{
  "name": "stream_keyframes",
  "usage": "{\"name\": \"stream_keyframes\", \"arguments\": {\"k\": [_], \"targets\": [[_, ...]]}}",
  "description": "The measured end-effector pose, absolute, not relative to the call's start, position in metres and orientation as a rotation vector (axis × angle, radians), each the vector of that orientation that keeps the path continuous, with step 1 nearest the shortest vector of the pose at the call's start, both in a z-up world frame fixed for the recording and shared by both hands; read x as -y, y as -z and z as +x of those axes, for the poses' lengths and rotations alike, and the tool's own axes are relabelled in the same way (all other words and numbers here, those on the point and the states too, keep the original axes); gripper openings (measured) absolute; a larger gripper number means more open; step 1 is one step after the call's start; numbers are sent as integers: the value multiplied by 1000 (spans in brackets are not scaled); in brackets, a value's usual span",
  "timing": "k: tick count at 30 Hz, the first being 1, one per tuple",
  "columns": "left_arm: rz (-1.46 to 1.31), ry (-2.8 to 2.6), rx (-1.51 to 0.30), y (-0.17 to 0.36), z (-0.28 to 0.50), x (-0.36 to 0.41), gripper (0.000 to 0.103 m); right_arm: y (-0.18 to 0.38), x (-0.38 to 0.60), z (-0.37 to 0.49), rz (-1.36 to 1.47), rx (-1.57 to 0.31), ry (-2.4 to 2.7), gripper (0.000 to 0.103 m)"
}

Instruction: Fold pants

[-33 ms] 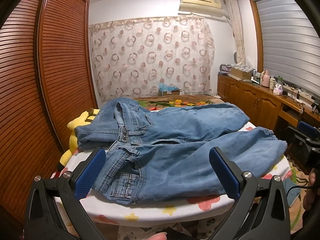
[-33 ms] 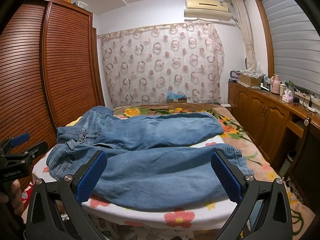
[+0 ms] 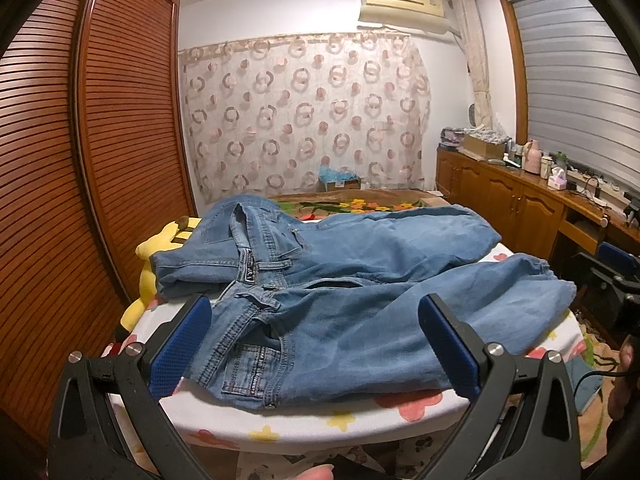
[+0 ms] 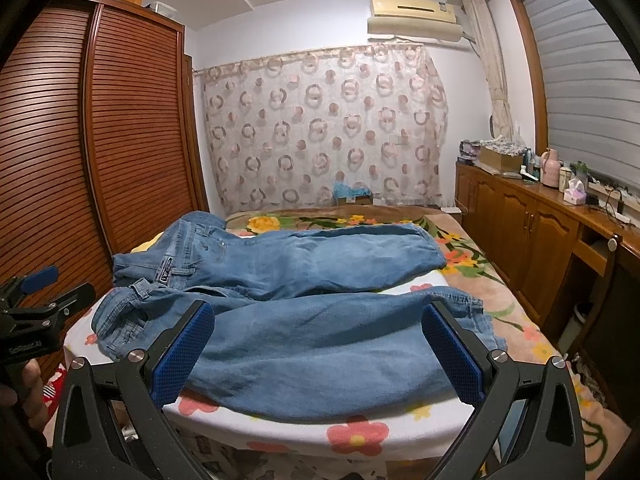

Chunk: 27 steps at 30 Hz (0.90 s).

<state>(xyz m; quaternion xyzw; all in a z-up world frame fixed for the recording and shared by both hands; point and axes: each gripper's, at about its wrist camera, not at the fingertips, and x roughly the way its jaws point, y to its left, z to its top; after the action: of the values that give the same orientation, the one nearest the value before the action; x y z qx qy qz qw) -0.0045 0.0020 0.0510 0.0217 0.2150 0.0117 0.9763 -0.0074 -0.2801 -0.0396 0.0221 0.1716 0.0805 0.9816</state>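
Blue jeans (image 3: 360, 252) lie spread flat on a white flower-print surface (image 3: 360, 420), waistband to the left and both legs running right. My left gripper (image 3: 314, 306) is open just before the near edge, level with the waistband and back pocket, and holds nothing. My right gripper (image 4: 318, 310) is also open and holds nothing, in front of the near leg of the jeans (image 4: 312, 256). Each gripper shows at the edge of the other's view: the right one (image 3: 616, 276) at the far right, the left one (image 4: 36, 300) at the far left, with a hand below it.
A louvred wooden wardrobe (image 3: 80, 160) stands close on the left. A wooden cabinet (image 4: 540, 224) with bottles and boxes runs along the right wall. A yellow plush toy (image 3: 148, 248) lies under the waist end. A floral blanket (image 4: 472, 264) covers the bed beyond.
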Motion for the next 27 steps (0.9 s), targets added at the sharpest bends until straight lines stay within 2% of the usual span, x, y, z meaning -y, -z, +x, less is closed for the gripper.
{"name": "stream_keyframes", "arguments": {"k": [18,27], "targets": [[71,-17,-498,-8,23,-37,103,45,283,1,-9,-390,-136,103],[60,-23,-575,18,46,-70,103,56,295,19,-20,-482,-119,103]]}}
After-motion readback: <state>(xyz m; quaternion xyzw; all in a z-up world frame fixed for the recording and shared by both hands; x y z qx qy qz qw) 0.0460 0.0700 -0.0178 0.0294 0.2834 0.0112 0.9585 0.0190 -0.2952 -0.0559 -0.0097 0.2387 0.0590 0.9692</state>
